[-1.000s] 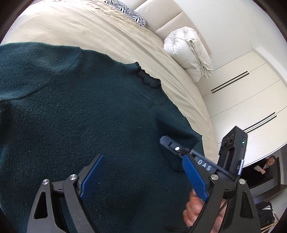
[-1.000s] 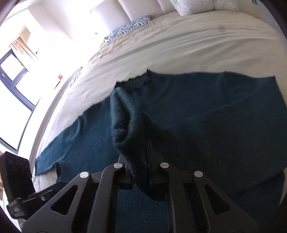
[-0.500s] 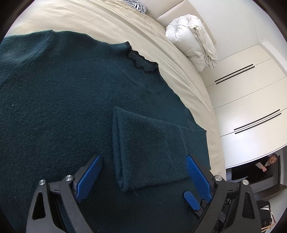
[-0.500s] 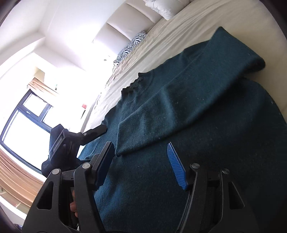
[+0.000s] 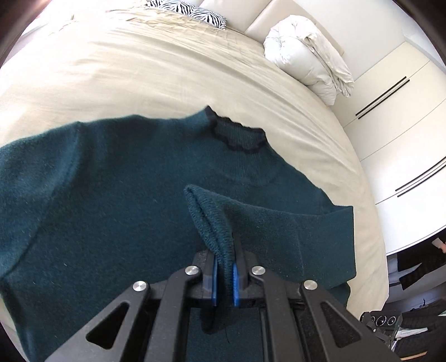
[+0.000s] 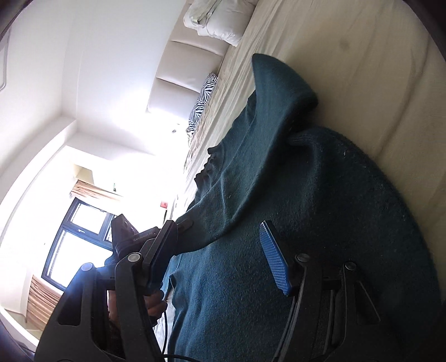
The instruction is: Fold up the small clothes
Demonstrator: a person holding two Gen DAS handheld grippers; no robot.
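Teal sweater (image 5: 111,195) cuff pinched inside left tool (image 5: 223,274).

A dark teal sweater (image 5: 111,195) is lying on a beige bedspread (image 5: 125,69), its collar (image 5: 237,139) showing a black scalloped edge. Far across the bed, a black-and-white zebra-striped pillow (image 5: 192,12) is sitting left of a white rolled duvet (image 5: 306,58). Both the left gripper (image 5: 223,274) and the right gripper (image 6: 220,259) are wearing blue pads on black frames. The wardrobe (image 5: 404,125) on the right is showing white with thin black lines.
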